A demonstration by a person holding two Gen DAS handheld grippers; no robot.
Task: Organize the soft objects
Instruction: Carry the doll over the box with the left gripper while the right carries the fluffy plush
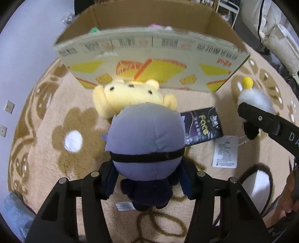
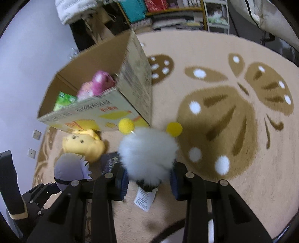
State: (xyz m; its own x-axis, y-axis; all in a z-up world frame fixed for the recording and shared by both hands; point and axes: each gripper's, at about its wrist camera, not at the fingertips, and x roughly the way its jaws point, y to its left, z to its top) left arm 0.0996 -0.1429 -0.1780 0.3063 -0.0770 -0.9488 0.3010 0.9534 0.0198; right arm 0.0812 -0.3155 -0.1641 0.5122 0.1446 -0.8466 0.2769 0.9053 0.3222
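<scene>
My left gripper (image 1: 147, 185) is shut on a purple-headed plush doll (image 1: 145, 142) with a dark body, held above the rug. My right gripper (image 2: 148, 179) is shut on a white fluffy plush (image 2: 147, 155) with two yellow pom-poms; it also shows in the left wrist view (image 1: 256, 99). A yellow bear plush (image 1: 129, 95) lies on the rug in front of the open cardboard box (image 1: 153, 50). The box (image 2: 104, 110) holds a pink plush (image 2: 99, 84) and a green item (image 2: 64, 100).
A dark "Face" packet (image 1: 201, 127) lies on the flower-patterned rug (image 1: 56, 134) behind the doll. A white tag (image 1: 225, 153) lies nearby. Shelves with books (image 2: 168, 15) stand beyond the rug. The wall is at left.
</scene>
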